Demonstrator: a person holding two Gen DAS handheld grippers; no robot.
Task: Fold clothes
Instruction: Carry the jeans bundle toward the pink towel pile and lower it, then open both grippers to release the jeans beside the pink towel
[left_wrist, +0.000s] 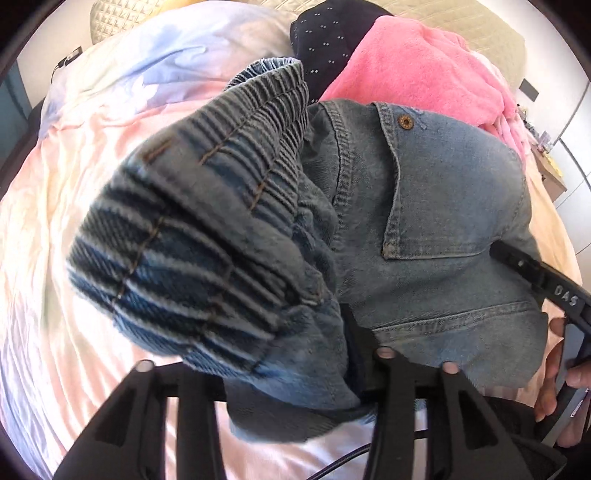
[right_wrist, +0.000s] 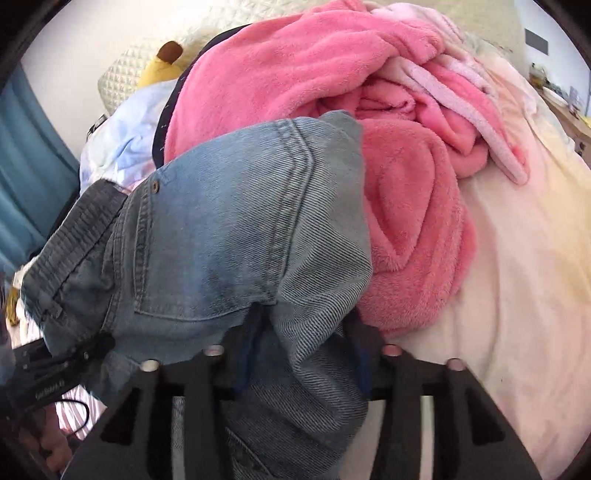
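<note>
Blue denim jeans (left_wrist: 443, 206) lie bunched on the bed, their ribbed elastic waistband (left_wrist: 207, 206) raised close to the left wrist camera. My left gripper (left_wrist: 295, 369) stands open, with the waistband end lying loosely between its fingers. In the right wrist view the jeans (right_wrist: 221, 240) show a back pocket and a seam. My right gripper (right_wrist: 301, 354) is open too, and a fold of denim hangs between its fingers. Each view catches the other gripper: the right gripper (left_wrist: 535, 273) at the right edge, the left gripper (right_wrist: 48, 369) at the lower left.
A pink fleece garment (right_wrist: 295, 81) is heaped just behind the jeans, next to a dark dotted garment (left_wrist: 325, 40). The pastel bed sheet (left_wrist: 74, 184) spreads all round. A yellow soft toy (right_wrist: 162, 66) and a quilted pillow (right_wrist: 122, 74) sit at the back. A hand (left_wrist: 561, 369) holds the right gripper.
</note>
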